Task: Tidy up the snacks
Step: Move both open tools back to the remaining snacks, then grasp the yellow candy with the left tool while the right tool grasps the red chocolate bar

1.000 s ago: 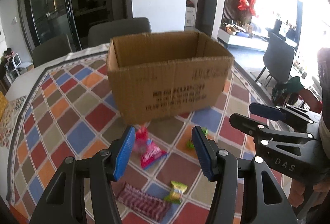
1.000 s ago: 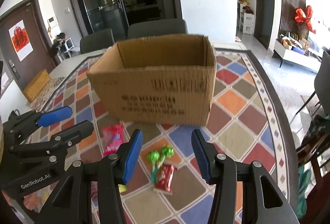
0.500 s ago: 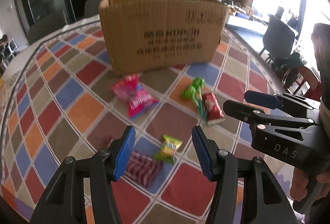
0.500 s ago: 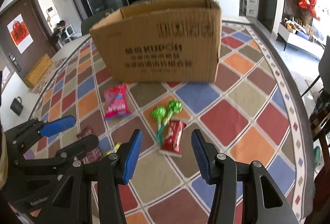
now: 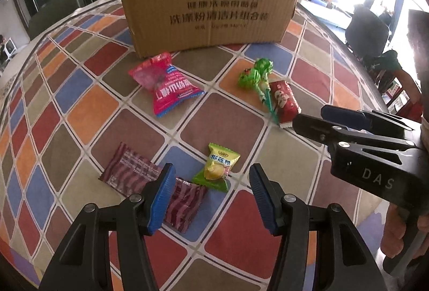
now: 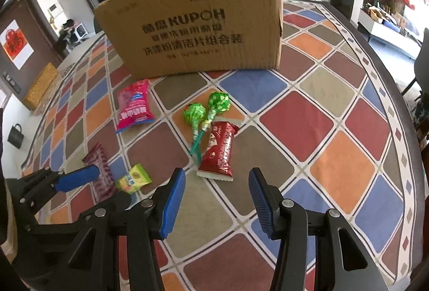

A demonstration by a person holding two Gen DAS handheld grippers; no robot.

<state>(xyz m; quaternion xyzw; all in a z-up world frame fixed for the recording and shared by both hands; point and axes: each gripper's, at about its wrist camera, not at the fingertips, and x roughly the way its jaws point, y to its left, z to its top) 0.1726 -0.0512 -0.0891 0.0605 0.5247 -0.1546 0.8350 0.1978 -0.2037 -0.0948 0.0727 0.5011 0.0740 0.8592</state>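
Both grippers part open, empty. Your left gripper [image 5: 211,199] hangs over the yellow candy [image 5: 218,169]; striped wrapper [image 5: 150,178] at 9 o'clock touches it and could get pinched too. Right gripper [image 6: 217,201]: red bar [image 6: 219,150] at 12 overlaps the lollipops [image 6: 206,114], so lifting may drag them. Box [image 6: 193,30] beyond.

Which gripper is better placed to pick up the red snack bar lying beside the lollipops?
Right. The right gripper has its open jaws lined up just short of the red snack bar. The left gripper hangs over the yellow-green candy instead.
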